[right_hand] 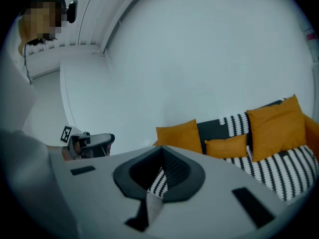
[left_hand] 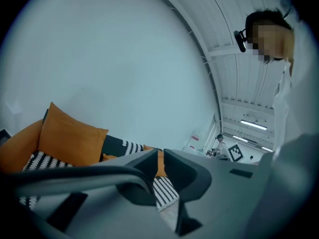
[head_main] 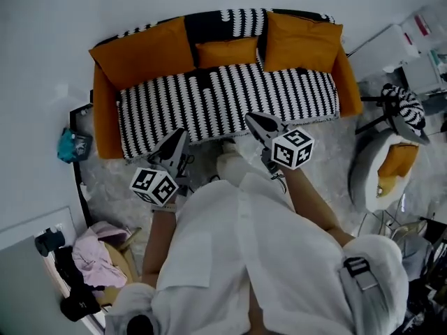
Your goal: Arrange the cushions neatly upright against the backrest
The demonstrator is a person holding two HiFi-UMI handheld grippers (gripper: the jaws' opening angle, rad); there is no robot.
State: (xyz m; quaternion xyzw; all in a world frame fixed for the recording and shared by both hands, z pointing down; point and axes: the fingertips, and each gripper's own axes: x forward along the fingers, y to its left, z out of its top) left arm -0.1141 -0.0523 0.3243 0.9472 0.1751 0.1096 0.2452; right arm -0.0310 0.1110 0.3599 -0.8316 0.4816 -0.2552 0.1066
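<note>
Leaning on the backrest (head_main: 230,23), all three orange cushions stand upright along the back edge of the sofa (head_main: 105,117). The left cushion (head_main: 143,51) and right cushion (head_main: 302,42) each sit in a back corner, where armrest and backrest together can brace them. The smaller middle cushion (head_main: 225,51) sits between them at the centre of the back edge, propped by the backrest alone.

Both tools are off the sofa, just in front of its front edge. The left gripper (head_main: 179,137) has its jaws drawn together with nothing between them; only striped seat fabric shows through the slit. The right gripper (head_main: 253,119) is likewise closed and empty.

Empty, closed jaws held clear of the cushions suggest the arranging is probably done, with nothing left to grasp.
</note>
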